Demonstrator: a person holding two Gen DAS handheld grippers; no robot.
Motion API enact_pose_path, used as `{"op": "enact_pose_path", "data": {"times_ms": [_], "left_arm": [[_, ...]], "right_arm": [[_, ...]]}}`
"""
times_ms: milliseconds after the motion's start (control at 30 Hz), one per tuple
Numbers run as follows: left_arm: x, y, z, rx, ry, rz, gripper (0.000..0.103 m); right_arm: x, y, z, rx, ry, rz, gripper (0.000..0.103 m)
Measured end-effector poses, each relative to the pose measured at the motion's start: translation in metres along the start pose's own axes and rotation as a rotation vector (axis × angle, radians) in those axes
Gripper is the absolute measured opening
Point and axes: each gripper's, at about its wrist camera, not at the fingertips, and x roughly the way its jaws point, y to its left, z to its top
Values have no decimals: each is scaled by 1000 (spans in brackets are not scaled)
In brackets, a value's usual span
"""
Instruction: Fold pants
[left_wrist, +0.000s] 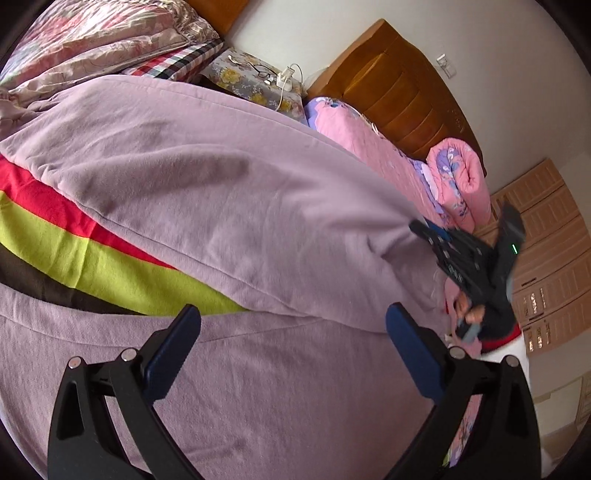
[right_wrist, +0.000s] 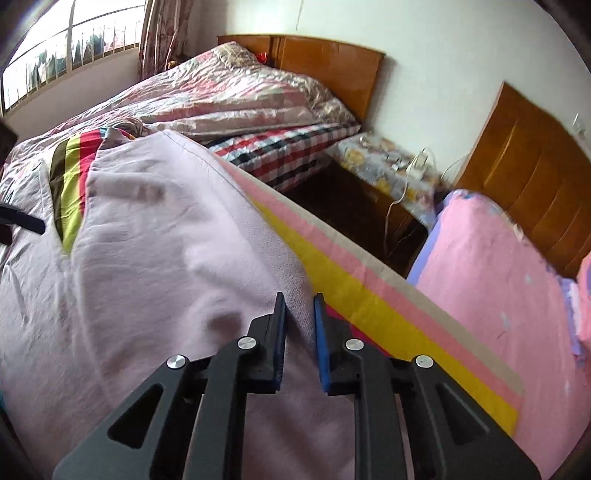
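The lilac pants (left_wrist: 221, 184) lie spread over a striped blanket (left_wrist: 74, 251) on the bed, with a thick fold running across the middle. My left gripper (left_wrist: 293, 310) hovers open just above the near part of the cloth, with nothing between its blue pads. In the right wrist view my right gripper (right_wrist: 300, 297) is shut on the right-hand edge of the pants (right_wrist: 166, 258), and a ridge of fabric is pinched between the pads. The same right gripper (left_wrist: 421, 227) shows in the left wrist view at the cloth's far right corner, with a hand behind it.
The striped blanket (right_wrist: 388, 306) hangs bare to the right of the pants. A crumpled floral quilt (right_wrist: 240, 92) lies at the bed's head. A nightstand with cables (right_wrist: 388, 166) stands in the gap beside a second bed with a pink quilt (right_wrist: 498, 277).
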Motion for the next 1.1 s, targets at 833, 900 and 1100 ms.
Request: {"op": "enact_pose_path", "data": {"times_ms": [833, 900, 1100], "left_arm": [[-63, 56, -100, -59, -52, 9, 101], [-59, 57, -100, -56, -40, 13, 101], [-57, 57, -91, -44, -39, 27, 101]], "right_arm": [[-157, 64, -257, 1232, -50, -39, 44], [-150, 63, -268, 1291, -29, -37, 44], [-148, 57, -274, 1360, -46, -53, 44]]}}
